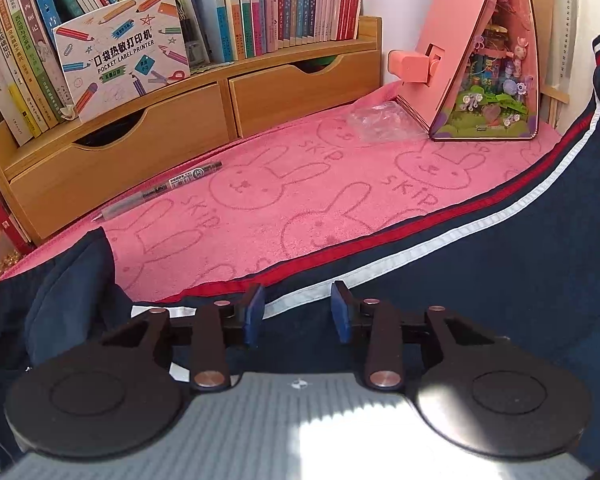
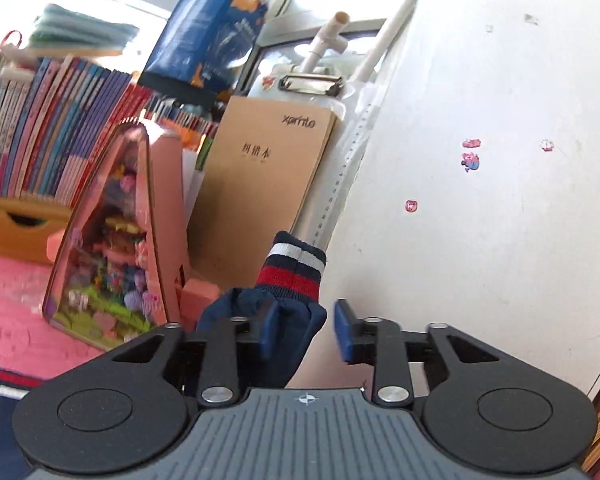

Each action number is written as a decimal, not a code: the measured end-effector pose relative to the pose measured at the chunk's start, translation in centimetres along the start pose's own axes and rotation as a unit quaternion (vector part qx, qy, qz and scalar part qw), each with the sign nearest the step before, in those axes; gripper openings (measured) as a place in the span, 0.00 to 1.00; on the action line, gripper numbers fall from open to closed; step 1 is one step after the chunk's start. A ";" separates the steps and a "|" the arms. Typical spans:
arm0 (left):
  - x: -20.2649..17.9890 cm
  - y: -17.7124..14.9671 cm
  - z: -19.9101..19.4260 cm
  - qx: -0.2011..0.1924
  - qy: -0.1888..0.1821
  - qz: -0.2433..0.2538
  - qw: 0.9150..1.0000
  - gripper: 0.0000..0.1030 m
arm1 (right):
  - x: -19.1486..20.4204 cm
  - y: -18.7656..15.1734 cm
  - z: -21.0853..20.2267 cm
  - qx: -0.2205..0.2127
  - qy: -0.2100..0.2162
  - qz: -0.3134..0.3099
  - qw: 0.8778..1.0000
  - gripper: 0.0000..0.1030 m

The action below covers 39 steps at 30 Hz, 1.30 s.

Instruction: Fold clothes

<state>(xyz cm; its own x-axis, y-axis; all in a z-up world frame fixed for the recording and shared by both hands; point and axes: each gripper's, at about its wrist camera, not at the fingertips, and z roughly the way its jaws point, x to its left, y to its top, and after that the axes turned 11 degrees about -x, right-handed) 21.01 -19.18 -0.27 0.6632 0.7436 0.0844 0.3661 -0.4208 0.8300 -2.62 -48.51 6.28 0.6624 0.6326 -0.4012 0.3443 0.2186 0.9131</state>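
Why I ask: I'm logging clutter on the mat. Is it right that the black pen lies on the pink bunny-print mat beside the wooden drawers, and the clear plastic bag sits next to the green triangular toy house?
Nearly. The triangular toy house is pink, not green, as the left wrist view shows. The black pen does lie on the pink bunny-print mat beside the wooden drawers, and the clear plastic bag sits next to the house.

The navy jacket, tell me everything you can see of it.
The jacket is dark navy, seemingly thin woven cloth, with a red and a white stripe along its edge. It lies spread over the pink towel, under the open left tongs. Its sleeve, ending in a ribbed navy, white and red cuff, stands between the open right tongs, touching one pad.
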 end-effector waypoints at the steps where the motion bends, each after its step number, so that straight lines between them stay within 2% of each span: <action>1: 0.2 -0.1 -0.2 0.001 0.000 0.001 1.000 0.38 | 0.1 -0.1 -0.5 0.009 0.021 -0.015 1.000 0.95; 2: 0.4 -0.1 -0.6 0.003 -0.001 0.001 1.000 0.41 | 0.2 0.0 -1.3 0.010 0.047 -0.024 0.999 0.99; 4: 1.0 -0.3 -1.6 0.006 0.000 -0.003 1.000 0.43 | 0.8 0.3 -2.8 -0.002 0.091 -0.029 0.995 1.00; 5: 1.3 -0.4 -2.3 0.005 0.001 -0.006 1.000 0.45 | 1.3 0.6 -3.3 -0.005 0.123 -0.028 0.992 1.00; 6: 1.6 -0.6 -3.3 0.002 0.001 -0.007 1.000 0.47 | 2.1 1.1 -3.5 0.000 0.178 -0.017 0.984 1.00; 7: 2.0 -0.8 -4.3 -0.002 0.000 -0.008 1.000 0.51 | 3.2 1.5 -3.5 0.012 0.256 0.008 0.967 1.00; 8: 2.2 -1.1 -5.4 -0.008 0.001 -0.006 1.000 0.57 | 4.3 1.6 -3.4 0.023 0.326 0.042 0.944 1.00; 9: 2.5 -1.4 -6.5 -0.015 0.004 -0.001 1.000 0.62 | 5.6 1.6 -3.3 0.034 0.388 0.073 0.918 1.00; 10: 2.8 -1.7 -7.9 -0.023 0.006 0.006 1.000 0.64 | 7.6 1.5 -3.1 0.044 0.430 0.093 0.897 1.00; 11: 3.2 -2.2 -9.3 -0.031 0.010 0.016 0.999 0.67 | 10.0 1.5 -3.1 0.054 0.452 0.097 0.885 1.00; 12: 3.5 -2.6 -10.5 -0.034 0.015 0.025 0.999 0.67 | 12.6 1.7 -3.1 0.063 0.465 0.091 0.878 1.00; 15: 4.7 -4.0 -13.1 -0.035 0.036 0.048 0.998 0.71 | 19.4 2.8 -3.0 0.067 0.490 0.070 0.866 1.00; 16: 5.1 -4.4 -13.7 -0.033 0.042 0.053 0.997 0.71 | 21.7 3.3 -2.6 0.072 0.503 0.070 0.858 1.00; 21: 6.9 -5.6 -14.2 -0.030 0.044 0.037 0.998 0.71 | 30.5 5.4 -0.8 0.106 0.582 0.107 0.799 1.00; 24: 6.8 -6.3 -13.8 -0.034 0.020 0.018 0.999 0.71 | 34.9 6.9 -0.3 0.133 0.603 0.133 0.775 0.98; 25: 6.5 -6.6 -13.7 -0.037 0.015 0.018 0.999 0.71 | 36.4 7.4 -0.2 0.148 0.603 0.138 0.771 0.93; 26: 6.1 -6.9 -13.5 -0.040 0.011 0.021 0.999 0.72 | 37.7 7.8 -0.1 0.163 0.594 0.138 0.775 0.50; 27: 5.7 -7.1 -13.3 -0.042 0.006 0.023 0.999 0.73 | 39.0 8.3 0.0 0.177 0.585 0.138 0.779 0.16; 29: 5.3 -7.2 -12.5 -0.042 -0.001 0.023 0.999 0.76 | 40.7 9.4 -0.2 0.171 0.579 0.123 0.788 0.08; 32: 5.0 -6.7 -10.6 -0.034 0.006 0.013 0.999 0.77 | 42.5 12.2 -0.8 0.122 0.567 0.091 0.810 0.07; 34: 5.1 -6.2 -8.9 -0.033 0.024 0.002 0.999 0.82 | 43.2 14.1 -0.8 0.093 0.569 0.092 0.812 0.07; 36: 5.4 -5.6 -7.4 -0.031 0.049 -0.009 0.998 0.86 | 43.8 15.3 -0.8 0.074 0.576 0.090 0.809 0.07; 38: 5.7 -5.5 -6.1 -0.022 0.068 -0.011 0.997 0.86 | 43.6 15.2 -0.6 0.075 0.575 0.080 0.811 0.09; 39: 5.7 -5.7 -5.4 -0.018 0.080 -0.006 0.997 0.89 | 43.0 15.0 -0.4 0.078 0.568 0.081 0.815 0.16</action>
<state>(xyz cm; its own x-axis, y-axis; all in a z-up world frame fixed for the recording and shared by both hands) 19.18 -9.70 -1.51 0.5451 0.8233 0.1582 0.3481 -0.3940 0.8507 30.74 -17.79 2.73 -0.3057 0.9429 0.1324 0.4530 0.0217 0.8913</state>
